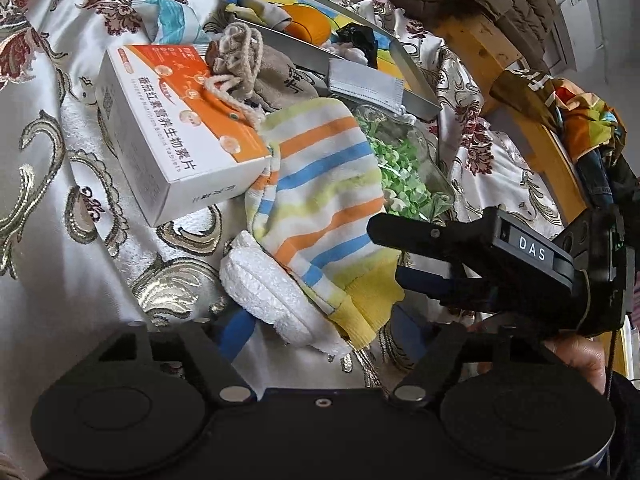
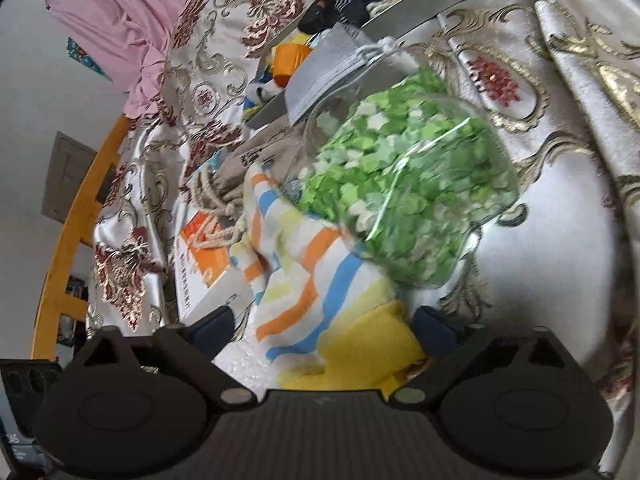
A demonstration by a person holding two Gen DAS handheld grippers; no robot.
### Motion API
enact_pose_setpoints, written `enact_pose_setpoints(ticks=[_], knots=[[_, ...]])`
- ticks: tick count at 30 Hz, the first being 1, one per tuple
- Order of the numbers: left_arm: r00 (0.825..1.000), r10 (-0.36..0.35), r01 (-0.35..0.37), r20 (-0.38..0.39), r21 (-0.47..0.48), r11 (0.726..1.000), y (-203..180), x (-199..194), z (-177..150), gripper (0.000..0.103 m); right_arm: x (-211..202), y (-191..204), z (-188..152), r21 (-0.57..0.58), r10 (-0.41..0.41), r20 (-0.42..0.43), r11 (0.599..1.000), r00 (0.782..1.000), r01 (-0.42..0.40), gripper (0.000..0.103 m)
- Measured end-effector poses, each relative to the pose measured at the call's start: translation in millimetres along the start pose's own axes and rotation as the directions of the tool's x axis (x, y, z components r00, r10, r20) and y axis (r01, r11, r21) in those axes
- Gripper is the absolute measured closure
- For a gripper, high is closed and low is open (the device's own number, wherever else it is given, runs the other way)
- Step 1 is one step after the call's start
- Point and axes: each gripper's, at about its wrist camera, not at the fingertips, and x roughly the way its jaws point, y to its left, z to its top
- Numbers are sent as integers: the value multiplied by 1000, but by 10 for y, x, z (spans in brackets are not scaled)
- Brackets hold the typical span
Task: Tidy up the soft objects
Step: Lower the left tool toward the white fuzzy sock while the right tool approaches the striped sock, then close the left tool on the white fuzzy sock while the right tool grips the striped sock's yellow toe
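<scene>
A striped sock (image 1: 320, 196) with a yellow cuff lies on the patterned bedspread (image 1: 52, 240), over a white fluffy sock (image 1: 268, 292). My left gripper (image 1: 324, 336) is open, its blue fingers (image 1: 236, 332) on either side of the two socks' near ends. My right gripper (image 1: 384, 256) comes in from the right, open, its fingers around the yellow cuff. In the right wrist view the striped sock (image 2: 304, 276) and its yellow cuff (image 2: 368, 344) sit between the open fingers of the right gripper (image 2: 324, 332). A beige drawstring pouch (image 1: 248, 68) and a grey face mask (image 1: 366, 84) lie behind.
A white and orange tablet box (image 1: 172, 132) lies left of the socks. A clear jar of green paper stars (image 2: 404, 184) lies on its side to the right. A metal tray (image 1: 412, 76) holding an orange object and a black item stands behind. A wooden bed frame (image 1: 516, 112) runs along the right.
</scene>
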Motion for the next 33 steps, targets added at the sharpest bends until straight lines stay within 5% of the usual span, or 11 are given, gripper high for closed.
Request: enact_pose_setpoints(ticks=[8, 14, 19, 29, 33], knots=[[1000, 20, -20, 6, -45, 999, 81, -22, 7, 52, 68, 24, -34, -15, 4, -16, 1000, 1000, -4, 18], [999, 30, -30, 11, -54, 998, 92, 10, 11, 54, 119, 52, -39, -15, 38, -19, 999, 999, -38, 29], [999, 43, -42, 17, -57, 998, 90, 15, 21, 66, 160, 73, -52, -31, 24, -25, 999, 999, -24, 44], [997, 70, -68, 17, -68, 995, 125, 73, 30, 68, 258, 99, -92, -55, -10, -34, 998, 999, 8, 52], [997, 76, -75, 21, -54, 996, 106, 81, 33, 69, 279, 96, -102, -64, -29, -29, 998, 999, 27, 73]])
